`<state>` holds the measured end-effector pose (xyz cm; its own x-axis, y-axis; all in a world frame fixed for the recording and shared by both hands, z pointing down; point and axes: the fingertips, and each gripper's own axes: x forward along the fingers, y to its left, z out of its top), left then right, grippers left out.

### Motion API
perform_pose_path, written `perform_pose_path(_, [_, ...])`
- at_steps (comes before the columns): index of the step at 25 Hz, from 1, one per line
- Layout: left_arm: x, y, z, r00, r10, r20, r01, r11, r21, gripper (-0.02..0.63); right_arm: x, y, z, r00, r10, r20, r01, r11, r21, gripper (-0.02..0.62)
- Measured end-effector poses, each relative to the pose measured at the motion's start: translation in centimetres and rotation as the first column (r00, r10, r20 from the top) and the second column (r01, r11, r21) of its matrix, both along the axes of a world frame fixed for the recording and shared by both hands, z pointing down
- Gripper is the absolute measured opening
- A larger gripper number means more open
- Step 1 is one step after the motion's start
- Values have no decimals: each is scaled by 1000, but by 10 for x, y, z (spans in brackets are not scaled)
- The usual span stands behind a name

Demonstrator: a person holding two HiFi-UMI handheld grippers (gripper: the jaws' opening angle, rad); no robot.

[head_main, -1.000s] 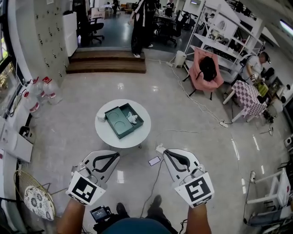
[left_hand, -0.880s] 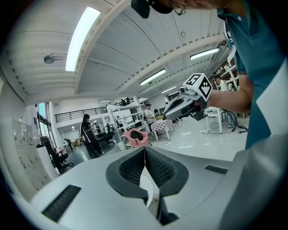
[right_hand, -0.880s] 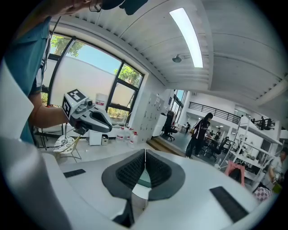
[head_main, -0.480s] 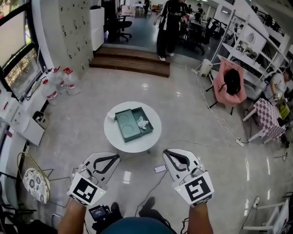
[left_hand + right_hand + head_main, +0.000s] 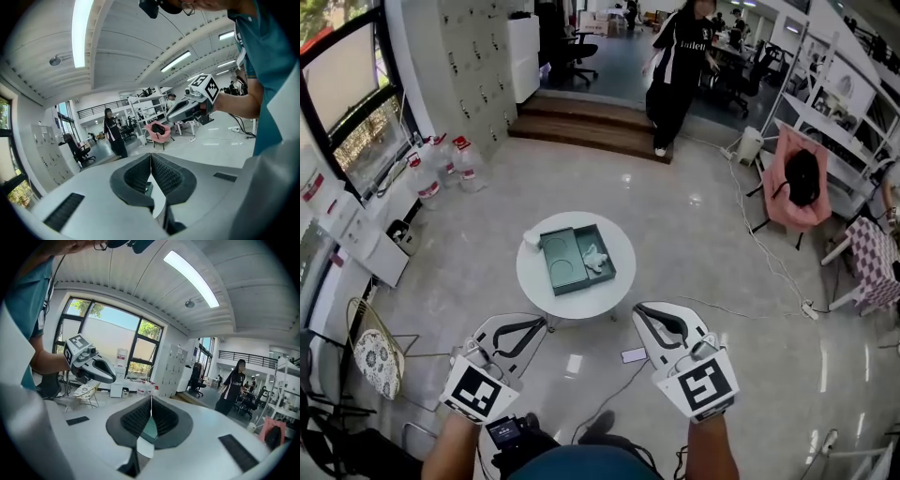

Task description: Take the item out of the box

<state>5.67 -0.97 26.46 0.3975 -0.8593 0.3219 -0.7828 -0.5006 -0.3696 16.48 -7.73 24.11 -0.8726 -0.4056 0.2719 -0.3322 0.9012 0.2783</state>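
Both grippers are held low in front of the person, over the glossy floor and on the near side of the round white counter (image 5: pixel 536 287), touching nothing on it. The left gripper (image 5: pixel 543 321) has its jaws pressed together with nothing between them, as the left gripper view shows plainly. The right gripper (image 5: pixel 637 309) is the same, with the ribbed pads meeting in a thin line and no object caught there. Each gripper carries its marker cube at the end nearest the person. On the counter lies an open teal-green box (image 5: pixel 562 265), set at a slant, with a round recess in its left half. The white item (image 5: pixel 594 257) lies inside the box in the right half, close to the box's right wall; it is too small to tell just what it is. A small white object (image 5: pixel 532 240) lies on the counter just beside the box's far left corner. On the floor between the grippers and the counter lies a small flat card (image 5: pixel 633 355), with a thin cable (image 5: pixel 609 398) running near it. A person in black (image 5: pixel 679 70) stands by the wooden steps (image 5: pixel 591 131) beyond the counter.
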Motion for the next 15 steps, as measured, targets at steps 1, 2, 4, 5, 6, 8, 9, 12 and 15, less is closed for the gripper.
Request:
perform_pose_path(1, [7, -3, -1, 1000, -7, 5, 7, 1000, -1, 20, 6, -4, 0, 1000, -6, 5, 6, 1000, -3, 40])
perform_pose_path(2, [14, -6, -1, 1000, -11, 9, 11, 1000, -1, 20, 13, -7, -1, 1000, -9, 10, 9, 1000, -5, 39])
perform_pose_path(4, [27, -14, -1, 1000, -14, 16, 14, 1000, -5, 20, 24, -14, -2, 1000, -17, 18, 17, 1000, -2, 40])
perform_pose_path(5, [32, -18, -1, 1000, -12, 20, 12, 1000, -9, 20, 29, -18, -2, 1000, -16, 23, 16, 1000, -7, 39])
perform_pose_path(6, [36, -23, 0, 1000, -7, 23, 8, 1000, -12, 20, 33, -21, -2, 1000, -12, 27, 12, 1000, -13, 40])
perform_pose_path(8, [42, -36, 1, 1000, 1, 21, -1, 1000, -10, 20, 41, -29, 0, 1000, -6, 25, 6, 1000, -11, 38])
perform_pose_path(9, [45, -43, 2, 1000, 5, 17, -5, 1000, -8, 20, 45, -34, 3, 1000, 2, 25, -2, 1000, -14, 39])
perform_pose_path(12, [49, -71, 11, 1000, 24, 16, -24, 1000, -9, 20, 54, -52, 13, 999, 39, 19, -39, 999, -38, 39])
perform_pose_path(15, [45, -98, 17, 998, 57, 10, -57, 998, -11, 20, 55, -68, 20, 998, 65, -10, -65, 997, -29, 39])
